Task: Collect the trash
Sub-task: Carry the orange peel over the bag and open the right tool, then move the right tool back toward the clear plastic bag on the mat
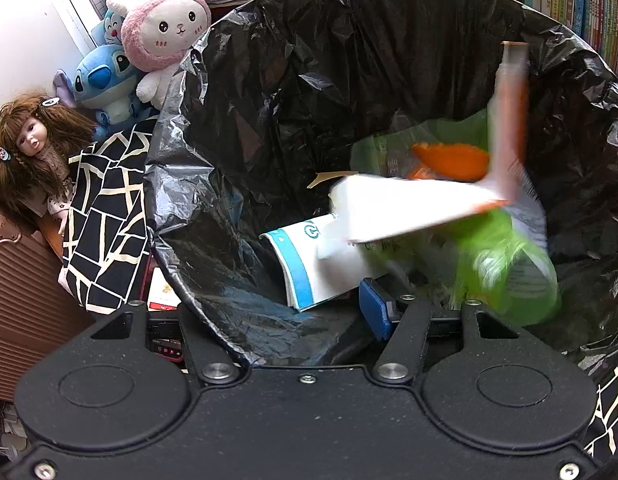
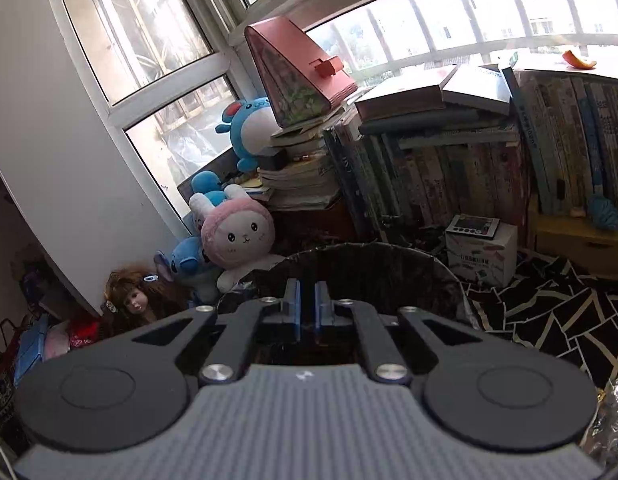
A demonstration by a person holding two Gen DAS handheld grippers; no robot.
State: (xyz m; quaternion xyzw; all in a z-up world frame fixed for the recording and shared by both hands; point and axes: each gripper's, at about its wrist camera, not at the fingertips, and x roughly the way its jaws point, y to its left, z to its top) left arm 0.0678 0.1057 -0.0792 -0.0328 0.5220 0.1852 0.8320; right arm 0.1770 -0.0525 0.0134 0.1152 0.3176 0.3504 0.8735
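Left gripper (image 1: 309,304) is clamped on the bin liner (image 1: 269,120) rim, holding the mouth open. Right gripper (image 2: 307,304): jaws slightly parted, nothing between. Inside the liner a blurred white carton (image 1: 409,208) and green wrapper (image 1: 509,272) are seen. Judged light, crushable, slippery; edges are best pinched.

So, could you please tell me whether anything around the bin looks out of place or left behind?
Yes: an orange peel lies on top of the books by the window, well away from the black-lined bin; it looks like uncollected trash.
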